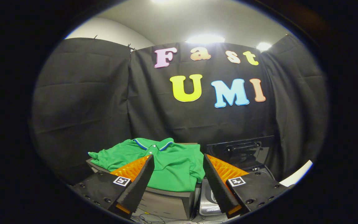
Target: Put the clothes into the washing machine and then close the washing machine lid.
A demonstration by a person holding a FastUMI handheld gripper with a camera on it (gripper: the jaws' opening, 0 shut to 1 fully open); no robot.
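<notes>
**Operator:** I'm looking at the green polo shirt (pixel 172 165). It lies spread over the top of a dark box-like stand (pixel 169 202), collar towards the booth wall, one sleeve hanging off the far-left corner and the hem draping over the near edge. It sits just ahead of my gripper (pixel 177 165) and shows in the gap between the two fingers.

**Observer:** How are the jaws?

**Operator:** Spread wide, holding nothing. Neither finger touches the cloth as far as I can see.

**Observer:** How do you expect the shirt to behave?

**Operator:** Light and limp, I'd say. It will sag and trail when lifted, not come up as one piece. It doesn't look slippery and I see no risk of damage, but a thin pinch could take only the top layer and let the rest slide away. A trailing sleeve could also catch on the stand's corner.

**Observer:** So where do you take hold?

**Operator:** Somewhere thick. I'd go for the middle of the body just below the collar placket, or the folds near the hem, so both fingers close on a bunched ridge. I'd avoid the sleeve, as the rest would hang long.

**Observer:** And the machine?

**Operator:** Just beside the stand, beyond my right finger, is the washing machine (pixel 207 199), with its dark lid (pixel 241 151) standing up against the wall. The lid looks raised, so I judge the tub open, though I cannot see inside.
</notes>
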